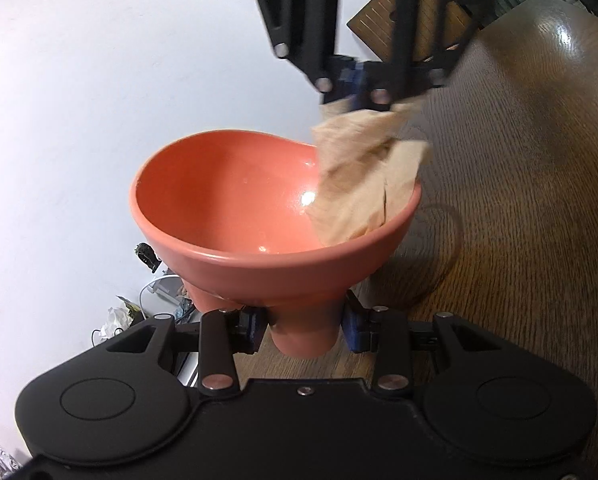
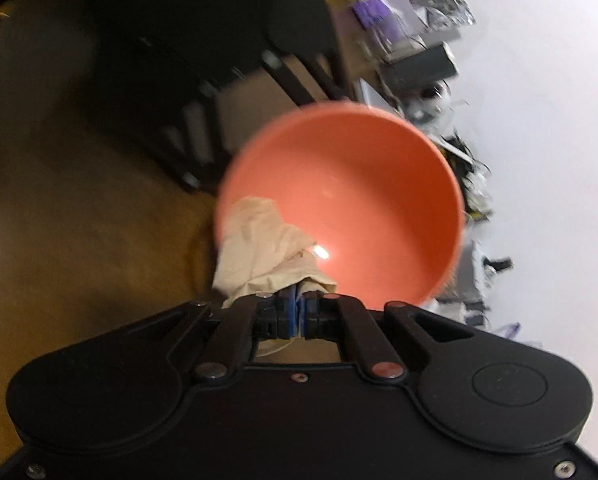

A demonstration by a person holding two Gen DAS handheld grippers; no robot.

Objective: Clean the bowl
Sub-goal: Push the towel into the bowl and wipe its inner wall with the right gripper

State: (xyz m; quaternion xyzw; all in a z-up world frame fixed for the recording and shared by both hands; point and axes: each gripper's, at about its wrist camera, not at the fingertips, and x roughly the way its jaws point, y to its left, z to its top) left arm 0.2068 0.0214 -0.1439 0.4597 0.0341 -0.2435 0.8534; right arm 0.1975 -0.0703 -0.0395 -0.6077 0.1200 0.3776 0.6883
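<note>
A coral-red bowl (image 1: 235,200) is held up above the table, tilted, with my left gripper (image 1: 305,330) shut on its foot. My right gripper (image 1: 359,92) comes in from the upper right, shut on a crumpled beige paper towel (image 1: 363,176). The towel hangs over the bowl's right rim and touches the inner wall. In the right wrist view the bowl (image 2: 371,200) faces me with its inside empty and glossy. There the towel (image 2: 267,248) lies on the lower left inner wall, just beyond my right gripper (image 2: 299,312).
A dark wooden table (image 1: 531,200) spreads to the right and below. A brown slatted board (image 1: 383,24) lies at its far side. A white wall (image 1: 79,100) fills the left. Cables and clutter (image 1: 147,304) lie low on the left, more clutter (image 2: 419,56) along the wall.
</note>
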